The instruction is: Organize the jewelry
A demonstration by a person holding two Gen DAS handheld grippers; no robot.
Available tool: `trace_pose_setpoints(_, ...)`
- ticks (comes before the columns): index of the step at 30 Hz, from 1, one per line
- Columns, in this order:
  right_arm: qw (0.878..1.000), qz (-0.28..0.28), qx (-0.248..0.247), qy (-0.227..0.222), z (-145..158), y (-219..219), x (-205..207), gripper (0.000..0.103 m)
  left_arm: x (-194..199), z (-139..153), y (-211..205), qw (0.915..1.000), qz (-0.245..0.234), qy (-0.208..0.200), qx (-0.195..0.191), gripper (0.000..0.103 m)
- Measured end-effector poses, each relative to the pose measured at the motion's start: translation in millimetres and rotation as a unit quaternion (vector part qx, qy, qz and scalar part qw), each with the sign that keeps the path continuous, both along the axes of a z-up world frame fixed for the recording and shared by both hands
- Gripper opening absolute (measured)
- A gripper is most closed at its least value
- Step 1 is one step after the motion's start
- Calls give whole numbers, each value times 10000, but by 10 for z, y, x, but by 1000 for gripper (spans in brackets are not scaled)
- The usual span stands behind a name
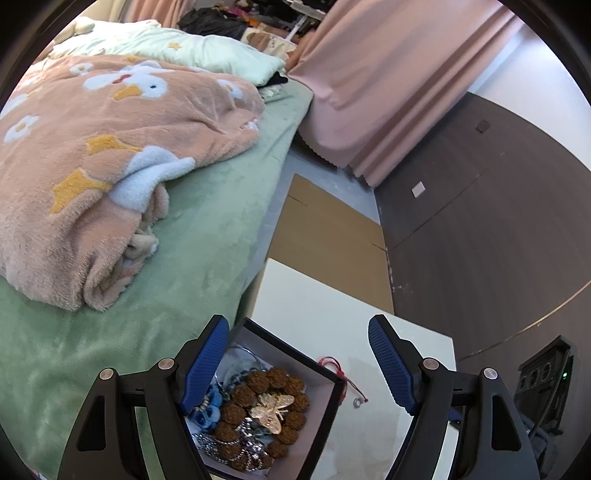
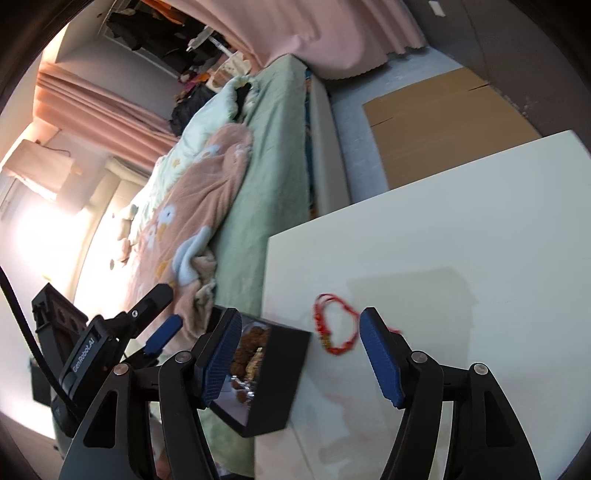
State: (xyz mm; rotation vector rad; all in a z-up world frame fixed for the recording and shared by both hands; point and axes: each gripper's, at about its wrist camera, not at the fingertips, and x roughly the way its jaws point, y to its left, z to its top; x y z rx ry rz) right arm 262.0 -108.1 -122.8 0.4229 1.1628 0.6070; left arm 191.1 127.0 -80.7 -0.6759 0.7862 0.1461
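Setting: a bedroom in a home. Bed with green sheet, rumpled peach fleece blanket printed with ducks and flowers, pale pillow. Pink curtains reach the floor beside it. Clothes piled beyond the bed. A white table stands just beside the bed; flattened cardboard lies on the floor.

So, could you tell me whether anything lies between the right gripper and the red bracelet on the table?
Nothing visible does. The red bracelet lies on the bare white table just ahead of the open right gripper; the black jewelry box sits off to its left.
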Motion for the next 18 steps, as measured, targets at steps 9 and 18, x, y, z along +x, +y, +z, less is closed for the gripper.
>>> trace_pose_setpoints(9, 9984, -421, -381, -60, 54, -534, 30, 67, -4, -10, -260, 9994, -255, 36, 214, 78)
trace_pose_setpoints(18, 9956, -590, -686, -249, 159, -819, -65, 67, -3, -15, -552, 9962, -664, 91, 557, 78)
